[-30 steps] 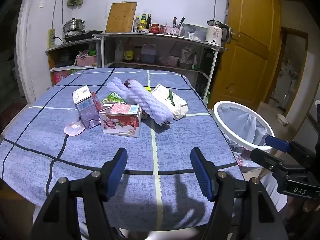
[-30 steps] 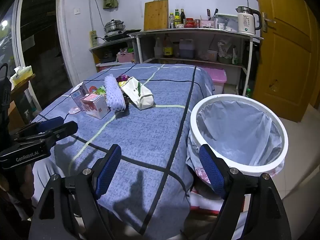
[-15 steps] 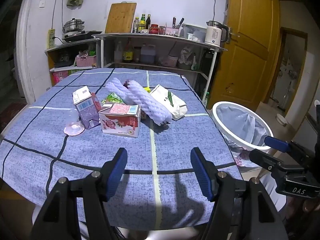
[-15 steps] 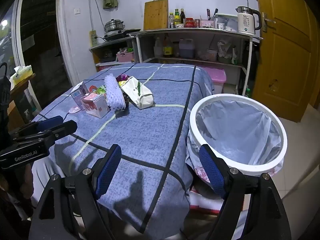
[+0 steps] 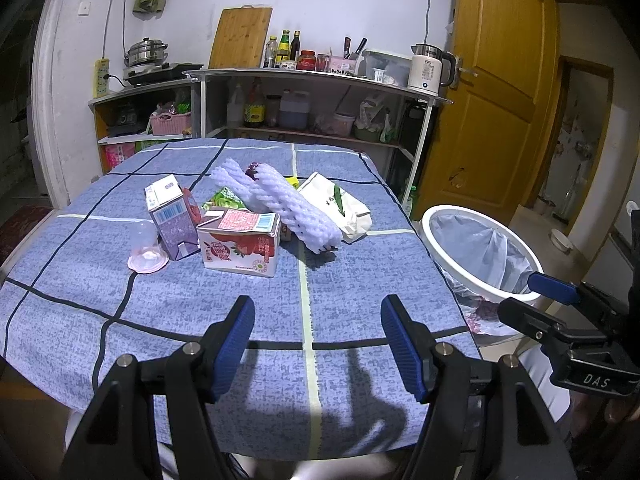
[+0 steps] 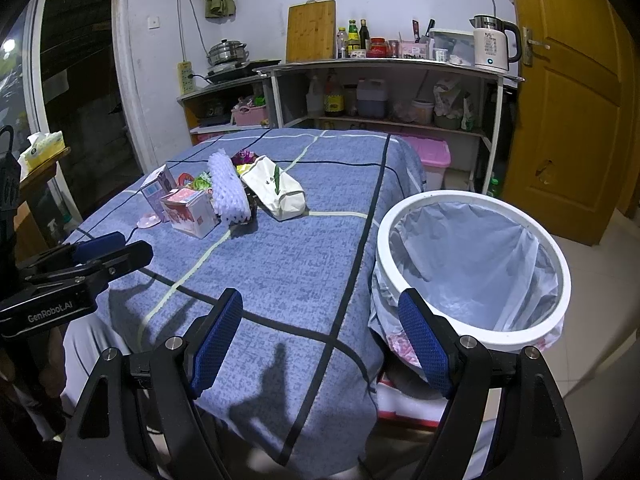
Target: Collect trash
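Dim indoor light w/ cool bluish cast in both views. Source seems overhead, behind the cams: gripper shadows fall fwd onto the tablecloth (image 5: 224, 304). Strong fisheye bend & black vignette at corners. Mid-frame sharp, edges slightly soft. Mild glare on the trash bin (image 6: 472, 264) rim.

Trash cluster sits mid-frame in left wrist view on blue checked tablecloth table (image 5: 224, 300). Red-and-white strawberry carton (image 5: 240, 249) at front of cluster; purple milk carton (image 5: 173, 216) to its left; clear plastic dome lid (image 5: 147, 254) further left, touching purple carton. White foam fruit netting (image 5: 280, 202) behind and right of red carton; white paper bag (image 5: 338, 205) right of netting. White-rimmed lined trash bin (image 5: 478, 252) off table's right edge, lower right.
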{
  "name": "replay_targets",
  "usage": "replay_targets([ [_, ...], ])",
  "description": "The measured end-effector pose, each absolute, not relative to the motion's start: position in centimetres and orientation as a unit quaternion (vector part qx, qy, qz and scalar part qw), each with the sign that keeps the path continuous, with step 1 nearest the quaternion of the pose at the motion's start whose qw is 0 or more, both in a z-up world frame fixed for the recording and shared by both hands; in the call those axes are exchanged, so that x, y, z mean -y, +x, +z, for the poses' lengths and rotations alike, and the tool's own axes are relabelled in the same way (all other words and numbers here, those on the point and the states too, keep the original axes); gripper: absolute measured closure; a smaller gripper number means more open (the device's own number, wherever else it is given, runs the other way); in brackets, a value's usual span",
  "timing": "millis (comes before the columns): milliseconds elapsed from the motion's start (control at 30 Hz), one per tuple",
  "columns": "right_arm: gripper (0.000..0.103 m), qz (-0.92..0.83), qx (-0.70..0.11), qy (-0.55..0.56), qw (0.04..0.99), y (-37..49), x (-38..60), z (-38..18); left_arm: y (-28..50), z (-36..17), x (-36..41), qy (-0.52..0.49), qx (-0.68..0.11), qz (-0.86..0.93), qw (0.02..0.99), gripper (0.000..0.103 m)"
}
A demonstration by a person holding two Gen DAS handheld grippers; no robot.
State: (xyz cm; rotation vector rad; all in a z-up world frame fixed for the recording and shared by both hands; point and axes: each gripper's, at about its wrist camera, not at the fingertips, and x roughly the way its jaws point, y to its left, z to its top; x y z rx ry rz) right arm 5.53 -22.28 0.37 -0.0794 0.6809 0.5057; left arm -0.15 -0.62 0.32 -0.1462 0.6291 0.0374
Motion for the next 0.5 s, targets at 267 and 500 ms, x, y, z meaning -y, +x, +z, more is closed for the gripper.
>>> replay_targets([
  [267, 0.023, 0.244, -0.33, -0.039, 0.911, 5.39, 22.23, 0.72, -0.16, 0.29, 0.53, -0.073, -0.308, 0.018, 0.948, 0.035],
  [500, 0.023, 0.244, -0.33, -0.039, 0.911, 5.38, 22.23, 0.73, -0.17, 0.3, 0.53, -0.073, -0.308, 0.017, 0.948, 0.035],
])
